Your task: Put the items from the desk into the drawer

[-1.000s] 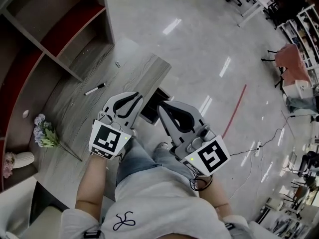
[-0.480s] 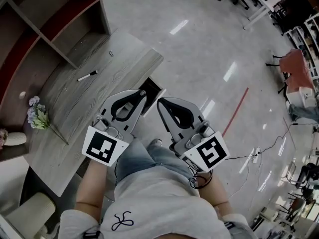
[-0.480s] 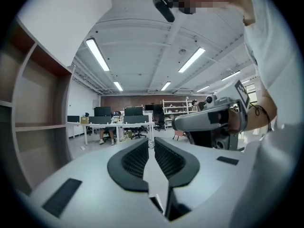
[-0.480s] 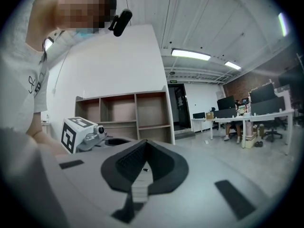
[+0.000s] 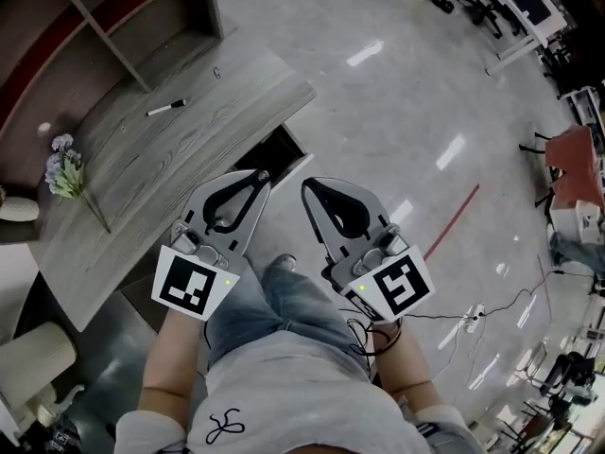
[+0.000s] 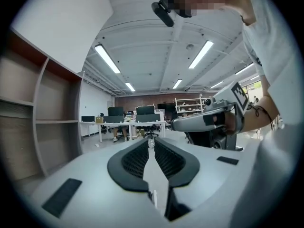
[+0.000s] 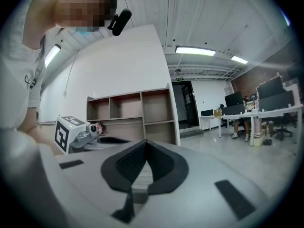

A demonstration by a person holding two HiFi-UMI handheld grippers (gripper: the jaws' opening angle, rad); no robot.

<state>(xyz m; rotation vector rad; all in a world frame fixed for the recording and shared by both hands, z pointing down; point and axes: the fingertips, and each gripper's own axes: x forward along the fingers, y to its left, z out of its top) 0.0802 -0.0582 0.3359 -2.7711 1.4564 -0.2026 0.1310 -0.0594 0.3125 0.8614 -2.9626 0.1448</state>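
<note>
In the head view my left gripper [image 5: 258, 176] and right gripper [image 5: 308, 190] are held side by side in front of my body, above the floor, both shut and empty. The wood-grain desk [image 5: 180, 168] lies to the upper left. On it are a black-and-white marker [image 5: 168, 108], a small dark object [image 5: 216, 73], a sprig of flowers [image 5: 64, 170] and a white vase [image 5: 14, 208]. The dark open drawer [image 5: 274, 151] shows under the desk's near edge, just beyond the left gripper's tip. The left gripper [image 6: 151, 142] and the right gripper [image 7: 144, 145] each show closed jaws pointing into the room.
Brown shelving [image 5: 123, 26] stands behind the desk. A white padded seat [image 5: 33, 362] sits at the lower left. Office desks and chairs [image 5: 501, 8] stand far off, and a cable with a power strip [image 5: 477, 312] lies on the shiny floor to the right.
The desk and drawer have slid up and left in the head view as I stepped back. Both grippers stay shut and empty in front of me.
</note>
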